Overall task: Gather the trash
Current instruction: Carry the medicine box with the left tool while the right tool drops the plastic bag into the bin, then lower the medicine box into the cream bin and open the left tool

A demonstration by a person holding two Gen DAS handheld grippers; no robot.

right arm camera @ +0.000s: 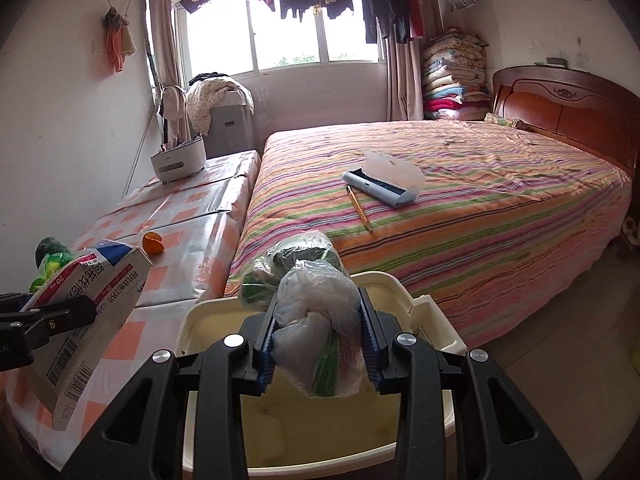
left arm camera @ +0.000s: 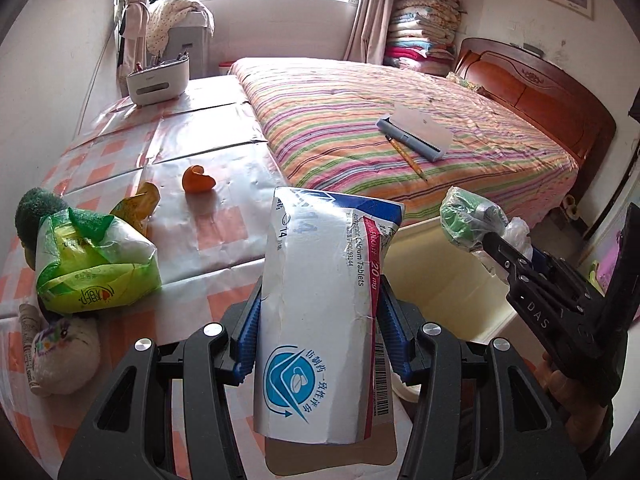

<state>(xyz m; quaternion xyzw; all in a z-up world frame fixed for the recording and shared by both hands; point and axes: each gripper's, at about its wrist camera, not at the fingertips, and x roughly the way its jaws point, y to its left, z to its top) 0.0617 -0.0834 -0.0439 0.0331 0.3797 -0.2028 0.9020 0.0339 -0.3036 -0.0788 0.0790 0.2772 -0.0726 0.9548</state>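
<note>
My left gripper [left arm camera: 318,320] is shut on a flattened white and blue tablet box [left arm camera: 320,308], held upright over the table's edge; the box also shows in the right wrist view [right arm camera: 86,312]. My right gripper [right arm camera: 318,340] is shut on a knotted clear plastic bag [right arm camera: 312,320] with green inside, held above a cream bin [right arm camera: 420,312]. The bag [left arm camera: 468,218] and the bin [left arm camera: 440,276] show in the left wrist view too. An orange peel [left arm camera: 198,179], a green and white wrapper [left arm camera: 94,268] and a yellow wrapper [left arm camera: 138,202] lie on the checked table [left arm camera: 224,236].
A striped bed [right arm camera: 460,216] lies to the right of the table, with a grey and white case [right arm camera: 384,180] and a pencil [right arm camera: 359,209] on it. A white pen holder [left arm camera: 158,78] stands at the table's far end. A soft toy [left arm camera: 64,344] lies at the near left.
</note>
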